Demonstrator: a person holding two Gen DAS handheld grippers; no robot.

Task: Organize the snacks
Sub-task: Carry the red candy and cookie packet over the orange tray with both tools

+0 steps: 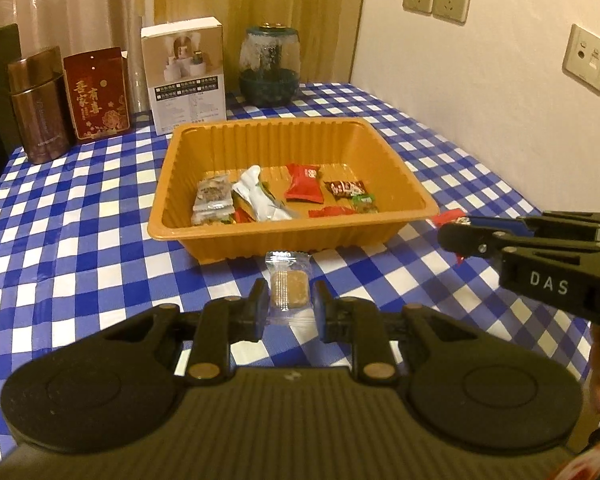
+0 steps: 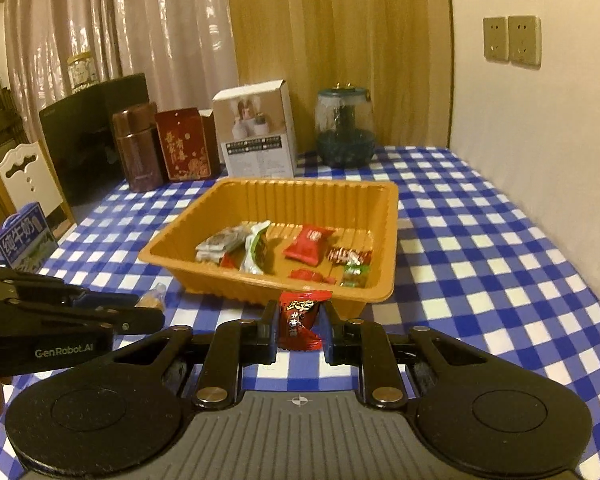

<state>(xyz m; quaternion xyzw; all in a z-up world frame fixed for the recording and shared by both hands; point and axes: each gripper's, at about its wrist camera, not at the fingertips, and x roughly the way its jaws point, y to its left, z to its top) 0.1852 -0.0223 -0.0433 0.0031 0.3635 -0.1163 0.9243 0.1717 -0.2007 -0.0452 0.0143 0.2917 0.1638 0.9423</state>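
A clear-wrapped snack [image 1: 289, 286] with a tan square biscuit inside sits between the fingers of the left gripper [image 1: 291, 308], just in front of the orange tray [image 1: 168, 204]; the fingers flank the wrapper closely, but I cannot tell whether they press it. The right gripper [image 2: 300, 326] has its fingers either side of a red foil candy [image 2: 300, 320] with twisted ends, which stands upright, the left finger touching it and a small gap on the other side. It too is just short of the tray's near wall.

The tray is thin ribbed plastic, rectangular with rounded corners, and holds several small packets: a red pillow-shaped pouch [image 1: 304, 184], a white and green packet [image 1: 260, 196], and grey-wrapped bars [image 1: 212, 200]. The desk [image 1: 80, 200] wears a glossy blue-and-white checked cloth. At the back stand a brown metal flask [image 1: 38, 106], a red tin [image 1: 96, 94], a white carton [image 1: 188, 76] and a round glass jar [image 1: 269, 66].
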